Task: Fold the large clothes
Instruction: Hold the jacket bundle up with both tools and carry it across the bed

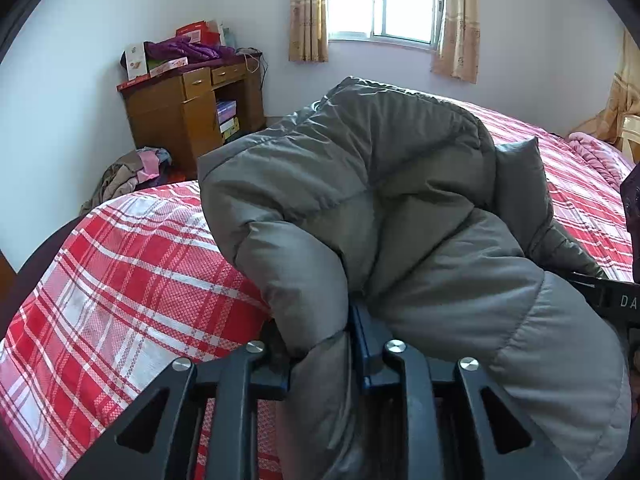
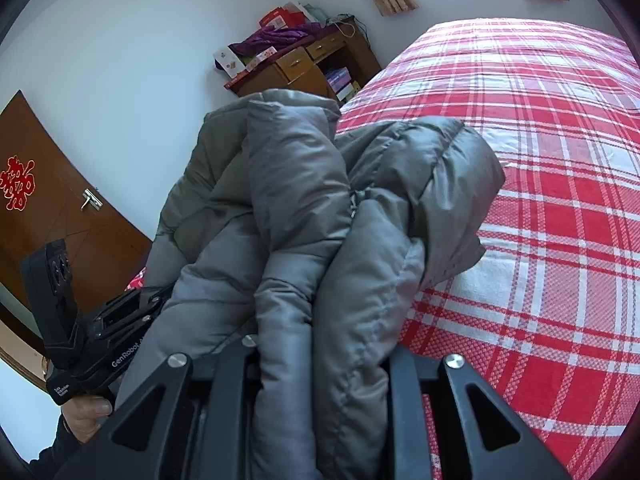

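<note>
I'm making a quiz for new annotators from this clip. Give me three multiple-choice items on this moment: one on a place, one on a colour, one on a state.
1. Where does the wooden desk stand?
A. in the corner left of the window
B. at the foot of the bed, right of the window
C. under the window

2. What colour is the jacket?
A. purple
B. grey
C. red

3. What is the state of the right gripper?
A. open above the bed
B. shut on the jacket
C. shut on nothing

Answers:
1 A: the left wrist view shows the desk against the wall, left of the curtained window.
2 B: the puffy fabric is grey in both views.
3 B: folds of jacket are bunched between its fingers.
</note>
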`<state>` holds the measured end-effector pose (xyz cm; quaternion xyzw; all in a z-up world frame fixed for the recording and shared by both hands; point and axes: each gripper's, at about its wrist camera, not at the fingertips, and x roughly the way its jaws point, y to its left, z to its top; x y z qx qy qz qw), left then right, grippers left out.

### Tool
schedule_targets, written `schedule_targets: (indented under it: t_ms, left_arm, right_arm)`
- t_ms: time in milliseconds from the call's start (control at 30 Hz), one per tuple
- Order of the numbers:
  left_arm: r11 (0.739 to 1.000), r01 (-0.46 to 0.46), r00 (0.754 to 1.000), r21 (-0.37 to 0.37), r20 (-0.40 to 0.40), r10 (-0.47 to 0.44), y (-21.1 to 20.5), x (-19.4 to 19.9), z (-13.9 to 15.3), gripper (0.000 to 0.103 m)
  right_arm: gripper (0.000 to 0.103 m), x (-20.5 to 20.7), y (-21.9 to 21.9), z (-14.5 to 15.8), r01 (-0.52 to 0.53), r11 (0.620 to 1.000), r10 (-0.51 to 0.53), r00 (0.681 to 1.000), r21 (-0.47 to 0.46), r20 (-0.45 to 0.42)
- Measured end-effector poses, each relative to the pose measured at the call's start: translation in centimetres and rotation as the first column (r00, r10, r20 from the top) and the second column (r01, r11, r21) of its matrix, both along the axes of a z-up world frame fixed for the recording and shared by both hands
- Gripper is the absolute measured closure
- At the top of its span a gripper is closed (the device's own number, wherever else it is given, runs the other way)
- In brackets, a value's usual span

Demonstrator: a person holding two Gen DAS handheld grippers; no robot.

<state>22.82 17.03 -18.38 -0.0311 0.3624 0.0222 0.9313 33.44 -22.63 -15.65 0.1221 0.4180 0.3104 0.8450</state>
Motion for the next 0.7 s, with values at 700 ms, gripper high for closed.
schedule_targets:
  t_ms: [700]
  left_arm:
    - [1.0, -0.025, 0.999, 0.01, -0.027, 0.026, 0.9, 1.0, -1.5, 0.055]
  right_arm:
    - [0.075, 0.9, 1.4, -0.7, 0.024, 0.998, -0.024, 1.0, -0.053, 0.001]
